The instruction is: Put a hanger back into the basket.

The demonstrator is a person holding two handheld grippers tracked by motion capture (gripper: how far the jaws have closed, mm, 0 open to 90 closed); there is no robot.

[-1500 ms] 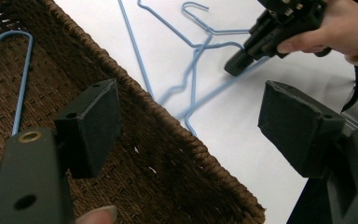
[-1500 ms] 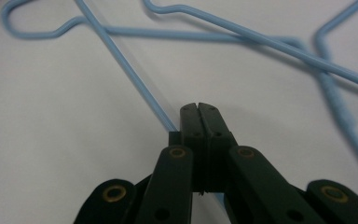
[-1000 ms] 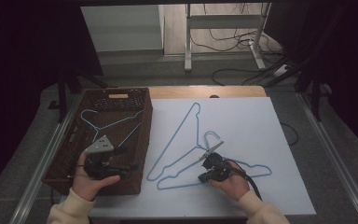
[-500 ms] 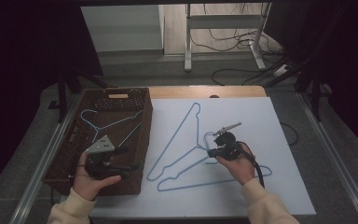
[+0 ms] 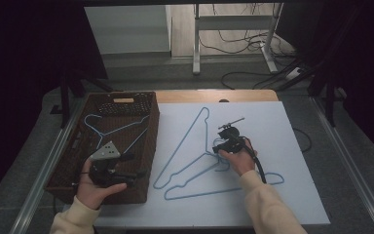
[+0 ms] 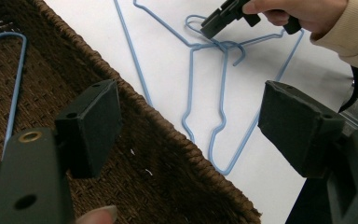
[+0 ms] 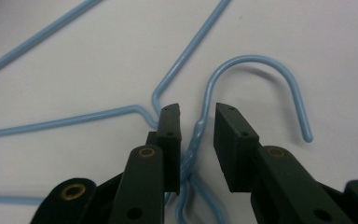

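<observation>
Right gripper view shows the right gripper (image 7: 196, 116), its jaws just opening and not pressing, with the twisted neck of the near hanger (image 7: 193, 140) on the counter between them; closing off-centre could push the wire aside, dragging the crossed hanger (image 7: 65, 120) too.

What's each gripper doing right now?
Left tongs: open, empty, over the basket.
Right tongs: just been opening, hanger neck between the pads, not clamped.
</observation>
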